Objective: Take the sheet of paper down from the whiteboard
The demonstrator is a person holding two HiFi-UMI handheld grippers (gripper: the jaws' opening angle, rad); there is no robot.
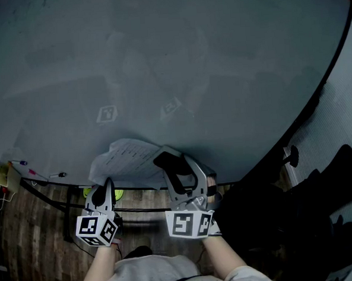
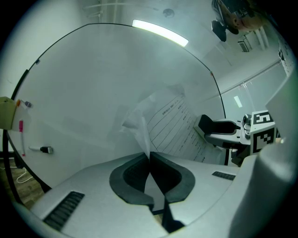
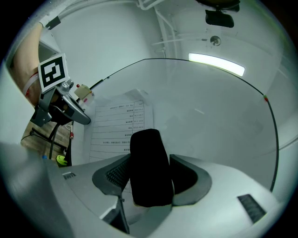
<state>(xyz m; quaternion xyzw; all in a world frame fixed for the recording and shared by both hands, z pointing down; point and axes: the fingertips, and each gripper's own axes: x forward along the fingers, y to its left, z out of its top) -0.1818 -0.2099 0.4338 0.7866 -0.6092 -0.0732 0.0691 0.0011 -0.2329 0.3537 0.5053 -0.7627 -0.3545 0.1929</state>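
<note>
Currently your left gripper is pinched shut on the crumpled left edge of the sheet of paper, which sits low on the whiteboard. Your right gripper is clamped on a black block at the sheet's right side. Expect a light, limp, tear-prone sheet: grip near an edge and pull gently.

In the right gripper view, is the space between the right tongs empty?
No, a black block stands between the jaws of the right tongs, which close on it from both sides.
</note>
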